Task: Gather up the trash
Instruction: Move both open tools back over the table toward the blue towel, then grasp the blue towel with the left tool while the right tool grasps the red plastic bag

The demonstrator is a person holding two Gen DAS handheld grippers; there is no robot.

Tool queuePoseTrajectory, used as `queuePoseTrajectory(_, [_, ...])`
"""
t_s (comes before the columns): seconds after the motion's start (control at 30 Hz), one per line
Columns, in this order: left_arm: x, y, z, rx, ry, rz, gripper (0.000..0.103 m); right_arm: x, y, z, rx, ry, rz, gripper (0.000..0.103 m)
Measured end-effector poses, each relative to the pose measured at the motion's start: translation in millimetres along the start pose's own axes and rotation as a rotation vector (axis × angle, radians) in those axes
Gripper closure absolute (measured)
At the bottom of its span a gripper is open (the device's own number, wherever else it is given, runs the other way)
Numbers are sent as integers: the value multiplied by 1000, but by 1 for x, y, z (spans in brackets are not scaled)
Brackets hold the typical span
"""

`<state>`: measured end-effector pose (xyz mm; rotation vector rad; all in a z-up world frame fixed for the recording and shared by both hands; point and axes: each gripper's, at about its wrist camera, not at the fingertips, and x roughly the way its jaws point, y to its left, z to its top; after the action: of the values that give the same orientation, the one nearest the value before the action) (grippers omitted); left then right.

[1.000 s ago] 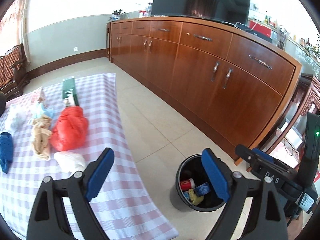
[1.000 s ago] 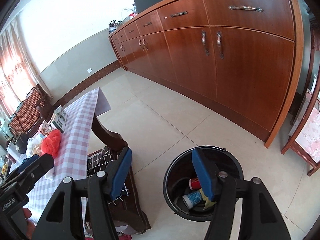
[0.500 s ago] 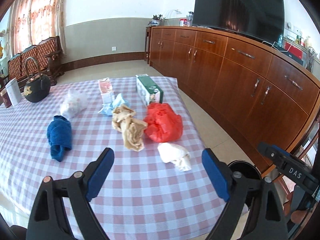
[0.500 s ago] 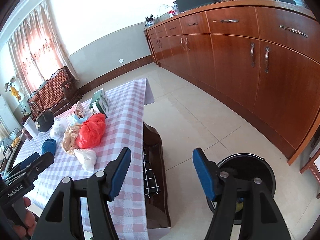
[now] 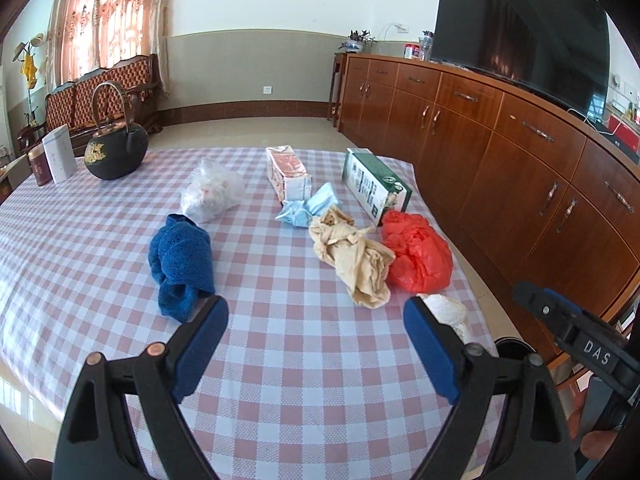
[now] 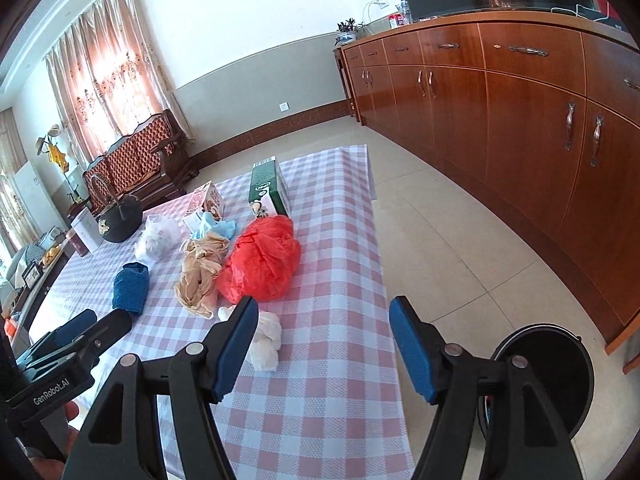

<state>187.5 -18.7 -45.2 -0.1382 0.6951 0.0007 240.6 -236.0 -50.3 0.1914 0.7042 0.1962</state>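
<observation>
Trash lies on the checked tablecloth (image 5: pixel 304 352): a white crumpled wad (image 5: pixel 446 310), a red plastic bag (image 5: pixel 418 256), a beige crumpled rag (image 5: pixel 352 252), a light blue wad (image 5: pixel 308 208), a clear bag (image 5: pixel 210 196), a blue cloth (image 5: pixel 180 264), a pink carton (image 5: pixel 288 174) and a green carton (image 5: pixel 374 186). My left gripper (image 5: pixel 316 348) is open and empty over the near table. My right gripper (image 6: pixel 324 344) is open and empty, its left finger just in front of the white wad (image 6: pixel 266 340). The black bin (image 6: pixel 556 376) stands on the floor to the right.
A black teapot (image 5: pixel 116 148), a white box (image 5: pixel 60 158) and a tin stand at the table's far left. A long wooden sideboard (image 5: pixel 500 152) with a TV runs along the right. A wooden bench (image 5: pixel 104 92) stands by the curtained window.
Both grippers swung left, away from the bin and over the table. The trash on the cloth now fills both views; the bin has slid to the right edge.
</observation>
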Motion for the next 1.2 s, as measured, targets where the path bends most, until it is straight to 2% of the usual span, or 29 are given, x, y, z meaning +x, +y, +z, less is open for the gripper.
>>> queuePoseTrajectory(0.37, [20, 37, 10, -44, -6, 59, 13, 44, 23, 13, 4, 51, 35, 33])
queuePoseTrajectory(0.67, [29, 76, 15, -84, -16, 114, 13, 78, 47, 19, -20, 80, 45, 29])
queuePoseTrajectory(1.03, [47, 101, 22, -113, -3, 134, 13, 108, 56, 27, -29, 123, 21, 27])
queuePoseTrajectory(1.2, [60, 109, 24, -134, 26, 120, 13, 121, 62, 28, -43, 150, 16, 27])
